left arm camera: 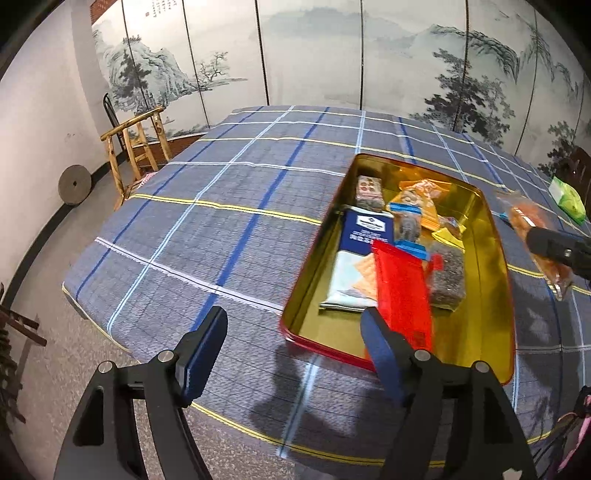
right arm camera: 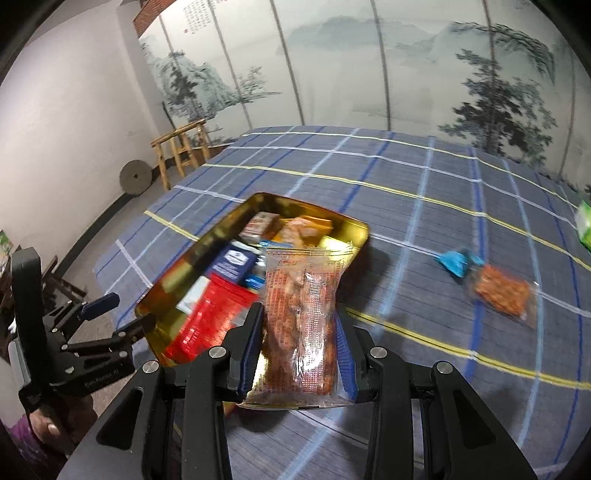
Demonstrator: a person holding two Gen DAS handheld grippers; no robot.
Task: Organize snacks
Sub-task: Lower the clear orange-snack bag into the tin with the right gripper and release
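one gold tin (left arm camera: 495, 258) holding several snack packs; right gripper (right arm camera: 299, 332) clamps one clear orange snack bag (right arm camera: 301, 314); left gripper (left arm camera: 291, 332) spread wide, empty; two packets lie loose: orange packet (right arm camera: 502, 291), green packet (right arm camera: 583, 225).

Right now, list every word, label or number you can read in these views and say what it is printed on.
Nothing reads clearly enough to quote.
Navy box in the tin: white logo and lines of text, too blurred.
Clear snack bag in the right gripper: red print, too small.
Left gripper body: small white lettering, illegible.
Folding screen: calligraphy columns, too small.
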